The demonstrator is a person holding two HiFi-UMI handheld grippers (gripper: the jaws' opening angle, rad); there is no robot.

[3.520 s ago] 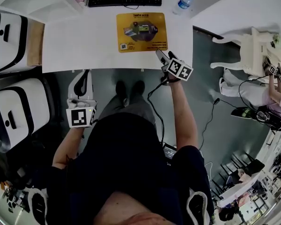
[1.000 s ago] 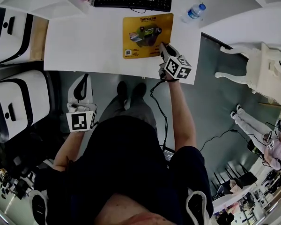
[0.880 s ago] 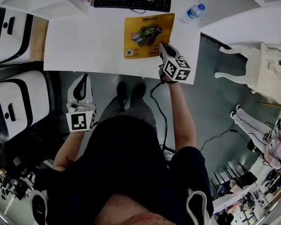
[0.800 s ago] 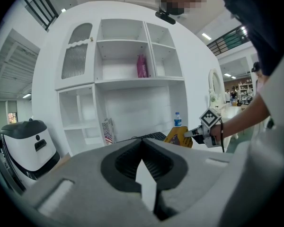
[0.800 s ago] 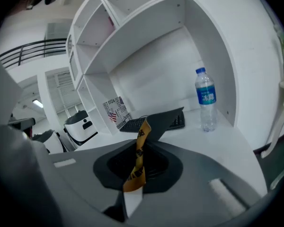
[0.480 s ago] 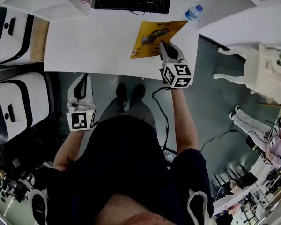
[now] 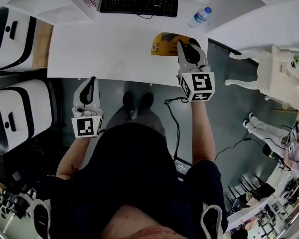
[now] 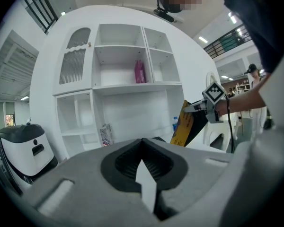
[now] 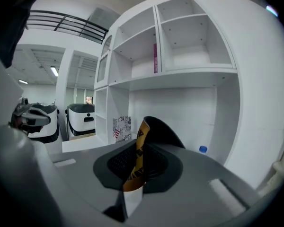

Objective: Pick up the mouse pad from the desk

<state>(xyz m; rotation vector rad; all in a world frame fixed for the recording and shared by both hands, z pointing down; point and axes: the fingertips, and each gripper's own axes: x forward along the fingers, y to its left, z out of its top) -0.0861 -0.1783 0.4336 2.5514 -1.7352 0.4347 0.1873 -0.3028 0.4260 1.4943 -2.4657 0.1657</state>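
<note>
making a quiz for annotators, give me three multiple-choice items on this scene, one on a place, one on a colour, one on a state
1. In the head view, where does the bottle stand?
A. left of the keyboard
B. right of the keyboard
C. on the floor

2. What colour is the pad's printed face?
A. yellow
B. blue
C. red

3. What state is the right gripper in?
A. open
B. shut on the pad
C. shut, empty

Answers:
1. B: the bottle sits off the keyboard's right end.
2. A: the printed side shows yellow in the head view.
3. B: in the right gripper view its jaws pinch the pad's edge.
</note>
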